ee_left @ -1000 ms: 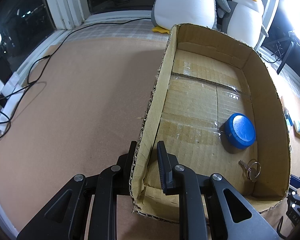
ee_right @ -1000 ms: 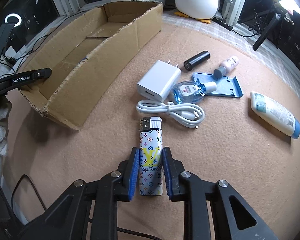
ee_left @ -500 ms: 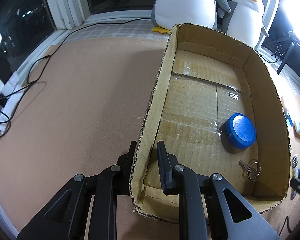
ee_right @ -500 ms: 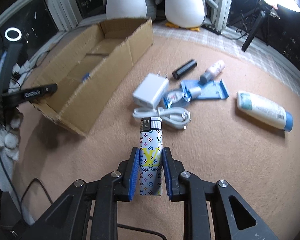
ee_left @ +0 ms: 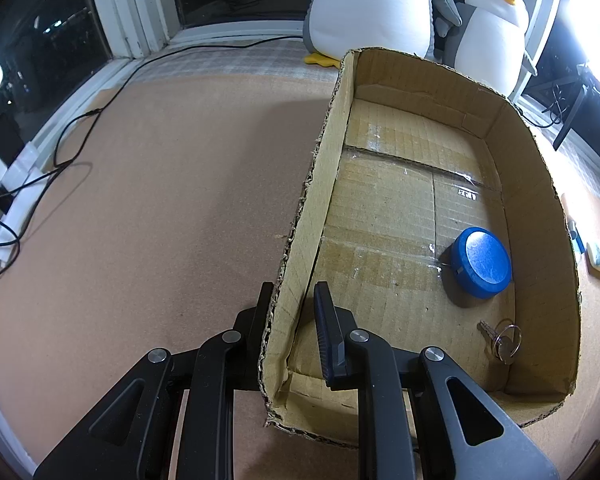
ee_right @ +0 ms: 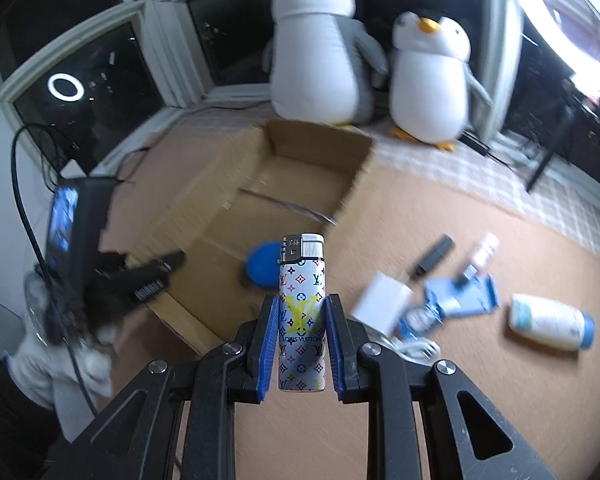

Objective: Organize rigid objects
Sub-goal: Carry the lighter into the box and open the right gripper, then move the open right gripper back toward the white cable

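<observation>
An open cardboard box [ee_left: 536,184] lies on the brown mat. Inside it sit a round blue tin [ee_left: 481,262] and a key on a ring [ee_left: 504,340]. My left gripper [ee_left: 292,300] is shut on the box's left wall, one finger outside and one inside. In the right wrist view my right gripper [ee_right: 301,308] is shut on a white lighter [ee_right: 301,308] with a coloured monogram print, held in the air near the box [ee_right: 284,192]. The blue tin [ee_right: 262,266] shows behind the lighter's metal top. The left gripper [ee_right: 156,272] appears there at the box's near corner.
On the mat to the right lie a white charger [ee_right: 382,300], a white cable [ee_right: 416,348], a black tube [ee_right: 434,256], a blue tray [ee_right: 466,300] with small bottles, and a white lotion bottle [ee_right: 550,322]. Two plush penguins [ee_right: 320,52] stand at the window behind.
My right gripper has lifted the lighter off the mat and swung it left toward the box, tilting up. My left gripper and the box have not moved.
</observation>
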A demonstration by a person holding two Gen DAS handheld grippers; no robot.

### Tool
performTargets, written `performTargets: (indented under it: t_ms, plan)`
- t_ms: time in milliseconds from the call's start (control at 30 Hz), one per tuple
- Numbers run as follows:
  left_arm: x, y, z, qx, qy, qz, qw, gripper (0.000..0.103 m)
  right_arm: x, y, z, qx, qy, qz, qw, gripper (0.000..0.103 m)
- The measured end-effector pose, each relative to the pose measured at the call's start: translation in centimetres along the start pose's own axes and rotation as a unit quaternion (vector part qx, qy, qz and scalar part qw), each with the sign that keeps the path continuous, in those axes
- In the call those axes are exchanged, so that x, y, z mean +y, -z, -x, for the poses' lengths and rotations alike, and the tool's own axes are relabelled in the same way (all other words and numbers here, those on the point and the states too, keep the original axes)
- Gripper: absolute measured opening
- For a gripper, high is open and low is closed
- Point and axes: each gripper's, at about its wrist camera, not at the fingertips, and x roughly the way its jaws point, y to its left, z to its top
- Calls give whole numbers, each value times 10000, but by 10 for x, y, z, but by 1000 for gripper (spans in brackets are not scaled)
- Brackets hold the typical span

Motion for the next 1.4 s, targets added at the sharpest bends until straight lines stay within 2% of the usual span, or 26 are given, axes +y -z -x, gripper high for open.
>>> performTargets:
  t_ms: [333,800,867,933,967,1400]
  plan:
    - [1,-1,-1,-1,39,35,10000,17,41,-28,-33,72,-343,328,9988,21]
    - [1,-1,-1,-2,42,36,10000,17,50,-34,-61,280,-492,296,9980,21]
    - [1,-1,-1,-3,41,36,10000,17,47,-35,-62,289,-465,229,9982,27]
    - [1,-1,-1,-7,35,35,10000,17,42,-35,-61,258,-428,95,9987,44]
    - [0,-1,-1,-5,36,39,10000,17,40,-36,-60,234,-414,32,9989,45]
    - [-1,-2,-1,-3,17,26,10000,17,16,-31,-45,115,-387,-237,9989,46]
